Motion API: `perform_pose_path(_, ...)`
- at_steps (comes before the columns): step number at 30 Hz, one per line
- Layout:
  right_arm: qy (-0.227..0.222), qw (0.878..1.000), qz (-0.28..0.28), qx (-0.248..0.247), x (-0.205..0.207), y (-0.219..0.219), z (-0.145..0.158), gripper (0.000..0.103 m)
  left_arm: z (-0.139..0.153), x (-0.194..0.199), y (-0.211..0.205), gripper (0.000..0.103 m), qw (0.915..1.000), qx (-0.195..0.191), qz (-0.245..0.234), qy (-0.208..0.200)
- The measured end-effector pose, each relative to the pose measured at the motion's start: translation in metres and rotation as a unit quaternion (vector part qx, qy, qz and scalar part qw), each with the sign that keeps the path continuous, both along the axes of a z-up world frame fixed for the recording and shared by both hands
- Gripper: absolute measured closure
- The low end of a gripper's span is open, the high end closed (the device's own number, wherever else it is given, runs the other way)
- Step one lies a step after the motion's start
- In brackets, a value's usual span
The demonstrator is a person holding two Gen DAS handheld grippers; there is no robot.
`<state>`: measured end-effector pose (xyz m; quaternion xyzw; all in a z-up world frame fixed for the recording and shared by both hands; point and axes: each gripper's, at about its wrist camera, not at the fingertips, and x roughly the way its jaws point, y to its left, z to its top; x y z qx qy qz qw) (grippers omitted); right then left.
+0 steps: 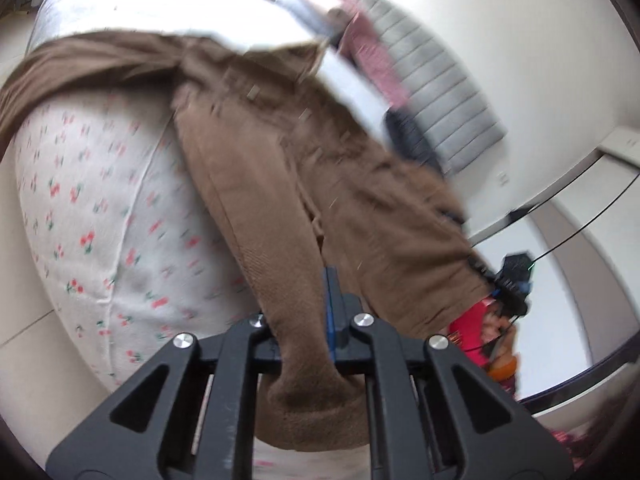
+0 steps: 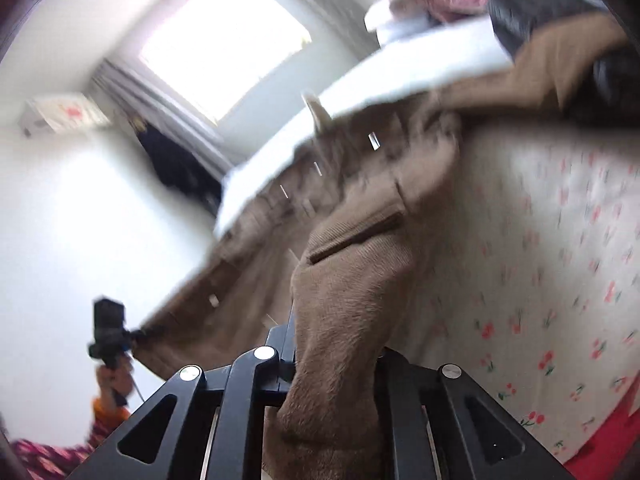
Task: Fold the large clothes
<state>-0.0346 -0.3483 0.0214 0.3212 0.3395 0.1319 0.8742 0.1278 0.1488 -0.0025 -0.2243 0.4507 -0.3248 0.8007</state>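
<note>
Both tongs are clamped on one brown garment [image 1: 280,184], a thick, fuzzy piece that looks like a coat or long cardigan. Nearest the left camera, the left tongs [image 1: 316,344] pinch a bunched fold of it, the cloth bulging back over the black frame. The right tongs [image 2: 332,356] do the same at another part of the hem or edge, with a ribbed band and a slit showing just ahead of the pinch.

From each grip the garment runs away across the bed [image 1: 100,208], whose sheet is white with small red flowers. Its long axis runs from the tongs toward the far end of the bed, where a white pillow or quilt [image 1: 160,4] lies; the far part of the garment touches or tucks under that white bedding. One sleeve or flap trails off toward the side of the bed.

Each camera catches the other gripper near the bed's edge, so the two grips stand apart along the near edge of the garment. Judging from this, neither hand is clearly nearer; the fold ahead likely turns on carrying this near edge over toward the far end.

Past the bed, pink and dark clothes [image 1: 372,52] are piled against a grey padded headboard [image 1: 432,80].
</note>
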Motion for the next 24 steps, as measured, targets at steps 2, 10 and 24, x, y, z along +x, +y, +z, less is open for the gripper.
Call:
perform_pose_path(2,-0.014,1.0,-0.006,-0.001,-0.011,-0.003,0.027,0.091,0.023,-0.007,0.0,0.091,0.9998,-0.017,-0.001,-0.013)
perform_pose_path(10,0.125,0.985,-0.047,-0.111,-0.038,-0.02,-0.008,0.079,-0.023,-0.02,0.01,0.078,0.9819,0.184,0.029,0.036)
perform_pose_path(24,0.199,0.951,-0.108,-0.209,-0.049,-0.044,-0.023,0.036,-0.028,-0.021,0.008,0.028,0.949,0.306,0.078,0.002)
